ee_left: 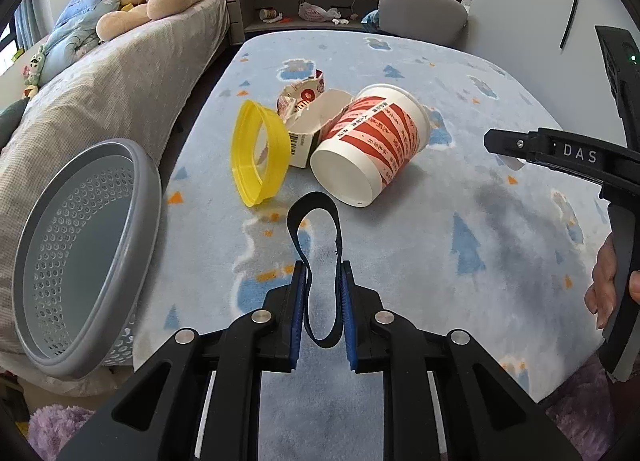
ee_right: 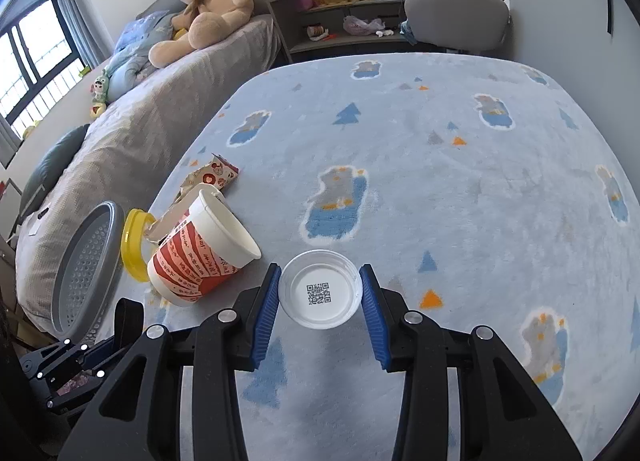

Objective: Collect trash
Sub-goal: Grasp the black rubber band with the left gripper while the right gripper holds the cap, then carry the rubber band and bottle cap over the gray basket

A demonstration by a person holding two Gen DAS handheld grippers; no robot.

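Left gripper [ee_left: 323, 311] squeezed shut on a thin black strap loop [ee_left: 316, 245], up over the blue fluffy rug [ee_left: 460, 221]. Right gripper [ee_right: 320, 297] clamped on a round white plastic lid [ee_right: 320, 289]. Near the grey holey plastic basket [ee_left: 80, 257]: red-and-white paper cup [ee_left: 370, 145], tipped over, beside a yellow plastic ring [ee_left: 260, 153].

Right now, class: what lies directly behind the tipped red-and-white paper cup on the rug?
Behind the paper cup lies an opened white carton with a barcode, then a crumpled snack wrapper. A yellow ring stands beside them. The cup hides part of the carton.
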